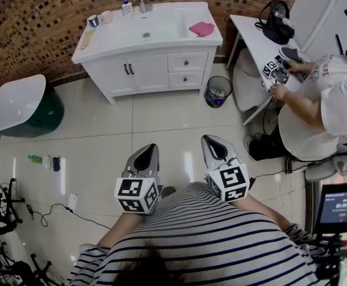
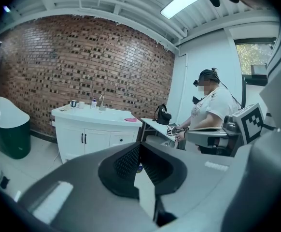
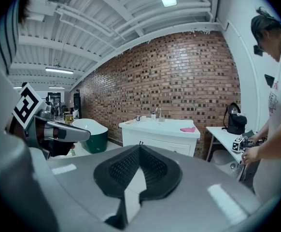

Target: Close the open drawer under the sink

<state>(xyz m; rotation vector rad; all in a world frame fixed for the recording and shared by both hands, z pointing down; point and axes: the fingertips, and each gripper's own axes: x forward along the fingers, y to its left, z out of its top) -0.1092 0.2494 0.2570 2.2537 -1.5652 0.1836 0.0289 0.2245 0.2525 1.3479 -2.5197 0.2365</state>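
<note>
Against the brick wall [image 1: 42,16], white vanity drawers [image 1: 187,62] under the sink [image 1: 149,25], well apart from both grippers, pink cloth [image 1: 202,28] on the counter [image 1: 117,37], wastebasket [image 1: 219,78] with colourful litter [image 1: 217,95] seen only in the head view, left gripper [image 2: 138,145] and right gripper [image 3: 140,146] fingers clenched, empty.

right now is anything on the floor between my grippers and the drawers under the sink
Nothing visible. Only bare floor lies between the left gripper, the right gripper and the drawers. The bin stands to the right of the drawers, just off the straight path. Both grippers are shut and empty.
</note>
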